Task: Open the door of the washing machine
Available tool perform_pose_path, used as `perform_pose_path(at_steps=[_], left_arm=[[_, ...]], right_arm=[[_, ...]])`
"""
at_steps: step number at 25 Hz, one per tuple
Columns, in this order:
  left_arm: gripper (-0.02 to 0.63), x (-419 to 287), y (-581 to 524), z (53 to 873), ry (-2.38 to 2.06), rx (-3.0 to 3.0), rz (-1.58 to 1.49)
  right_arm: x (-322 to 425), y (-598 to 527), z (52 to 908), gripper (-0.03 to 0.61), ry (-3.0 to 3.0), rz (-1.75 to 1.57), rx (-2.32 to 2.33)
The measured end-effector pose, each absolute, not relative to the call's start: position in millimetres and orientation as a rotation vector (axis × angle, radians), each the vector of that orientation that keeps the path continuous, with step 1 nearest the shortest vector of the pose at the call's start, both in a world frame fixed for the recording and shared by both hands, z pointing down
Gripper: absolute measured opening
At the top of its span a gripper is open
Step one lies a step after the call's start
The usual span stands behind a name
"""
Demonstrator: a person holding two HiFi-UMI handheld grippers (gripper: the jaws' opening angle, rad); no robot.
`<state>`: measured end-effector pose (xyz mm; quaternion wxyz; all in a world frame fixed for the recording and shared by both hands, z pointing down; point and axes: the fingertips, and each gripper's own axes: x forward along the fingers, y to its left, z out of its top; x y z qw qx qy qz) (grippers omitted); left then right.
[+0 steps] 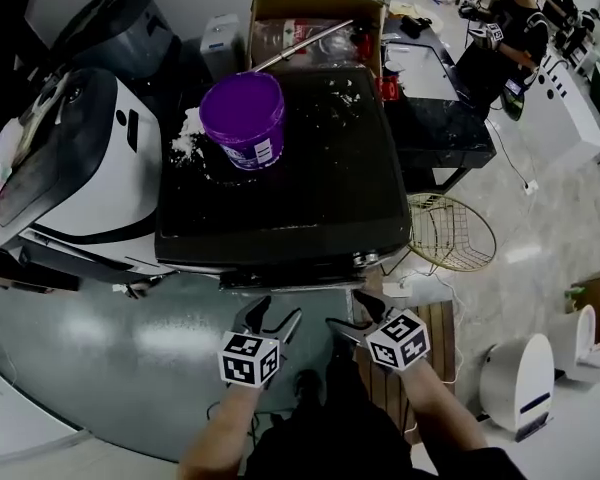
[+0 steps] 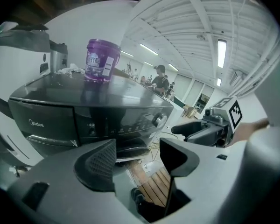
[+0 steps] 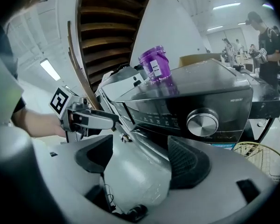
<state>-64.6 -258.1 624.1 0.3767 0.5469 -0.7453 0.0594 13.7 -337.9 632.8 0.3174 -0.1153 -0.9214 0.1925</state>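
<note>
The black front-loading washing machine point(image 2: 84, 120) bears the brand name "Midea" in pale letters on the left part of its front panel, readable in the left gripper view. In the right gripper view, a small line of white print point(image 3: 236, 99) sits at the panel's upper right corner, too small to read. The purple plastic bucket point(image 2: 101, 59) on top has a white label point(image 2: 108, 64) whose print cannot be made out. The white cube point(image 1: 248, 358) on the left tongs point(image 1: 277, 316) and the matching cube point(image 1: 398, 340) on the right tongs point(image 1: 355, 313) show black square code markers, no letters.
</note>
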Motion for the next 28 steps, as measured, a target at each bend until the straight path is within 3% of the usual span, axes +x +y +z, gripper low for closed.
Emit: perform_pose_path(at_steps=[28], left_arm=[[0.304,-85,-265,704,-1.912,1.219,0.154]], right_arm=[[-8,-378,785,0.336,-2.182,0.134,-0.278]])
